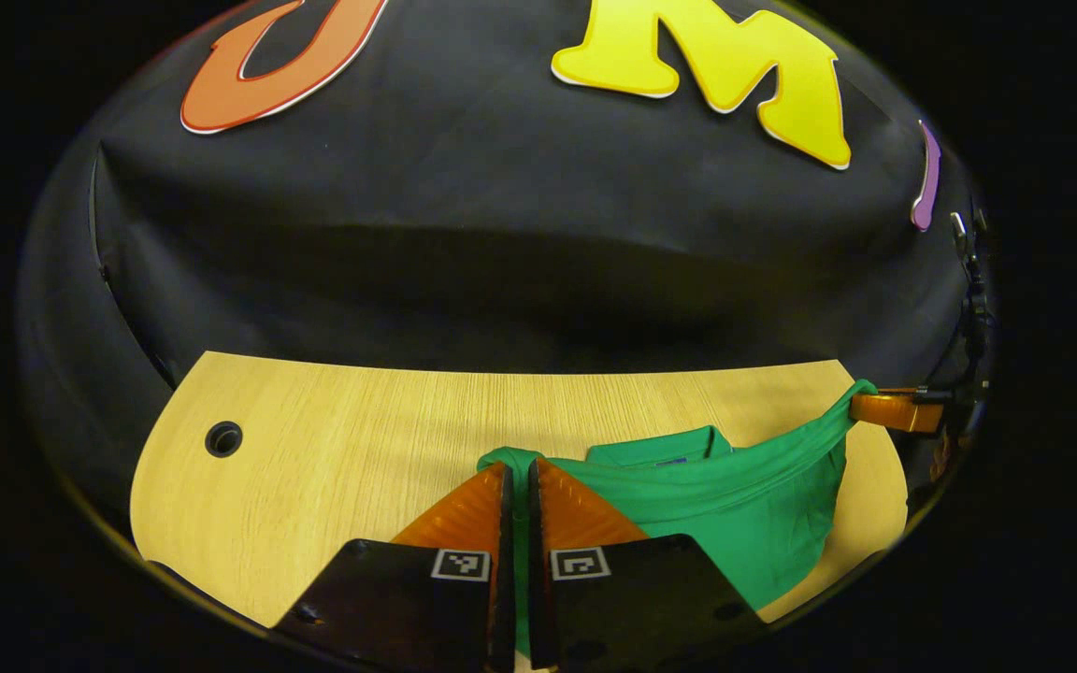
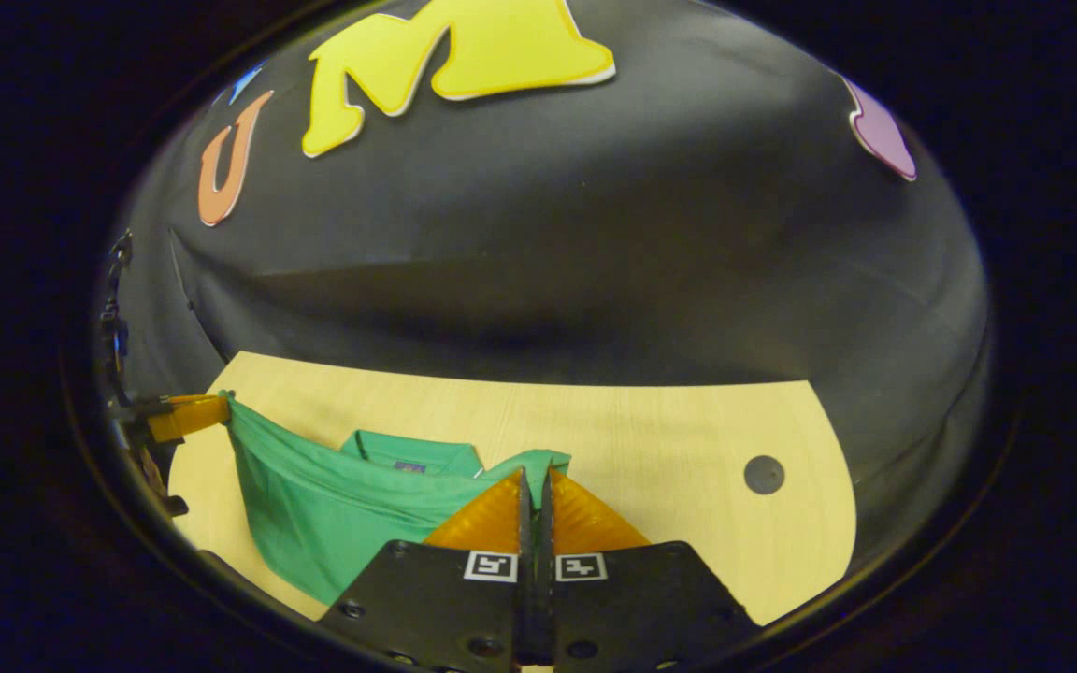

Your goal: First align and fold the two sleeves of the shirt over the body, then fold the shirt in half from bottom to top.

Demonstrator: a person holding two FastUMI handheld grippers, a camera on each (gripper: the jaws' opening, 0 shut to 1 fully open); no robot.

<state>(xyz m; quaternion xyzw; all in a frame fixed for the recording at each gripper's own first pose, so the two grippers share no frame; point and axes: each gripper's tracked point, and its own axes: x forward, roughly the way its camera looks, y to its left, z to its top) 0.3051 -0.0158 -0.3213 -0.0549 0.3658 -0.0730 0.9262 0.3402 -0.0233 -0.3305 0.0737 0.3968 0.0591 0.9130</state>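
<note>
A green shirt (image 1: pixel 744 505) hangs stretched above the wooden table (image 1: pixel 333 449), its collar (image 1: pixel 660 447) lying on the tabletop behind the raised edge. My left gripper (image 1: pixel 520 467) is shut on one corner of the lifted hem, cloth pinched between both fingers. My right gripper (image 2: pixel 535 475) is shut on the other corner of the green shirt (image 2: pixel 333 505). In the left gripper view the right gripper (image 1: pixel 880 409) pulls the cloth taut at the far right. In the right gripper view the left gripper (image 2: pixel 197 413) holds the cloth at the far left.
The wooden table (image 2: pixel 669 449) has a round cable hole (image 1: pixel 223 438) on one side and a dark round cap (image 2: pixel 764 474) on the other. The black cloth wall rises close behind the table's far edge.
</note>
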